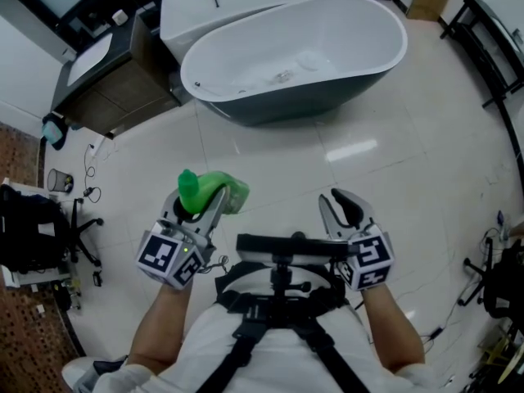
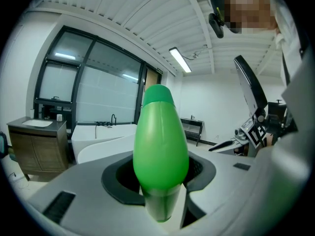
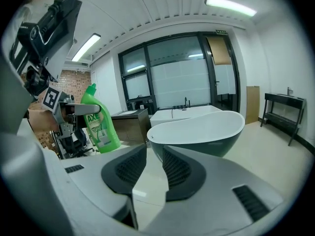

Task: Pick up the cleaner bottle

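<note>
The green bottle (image 1: 223, 190) is clamped between the jaws of the left hand-held gripper (image 1: 201, 207). It is held clear of the floor (image 1: 368, 162), cap uppermost and leaning a little. In the right gripper view its label faces that camera. The right hand-held gripper (image 1: 337, 196) is released, its jaws a little apart with only floor showing between them. It sits just beside the left one, not touching the bottle.

Ahead stands an oval tub (image 1: 246, 109), white inside and dark outside, with a round drain (image 1: 309, 60) on its bottom. Behind it is a white rectangular tub (image 1: 246, 2) with a black tap.

The floor is glossy pale tile. A wooden vanity (image 1: 123, 88) stands to the left of the tubs, a black rack (image 1: 491, 47) at the right wall, and a black chair (image 1: 37, 232) and loose cables (image 1: 88, 174) lie at the left.
</note>
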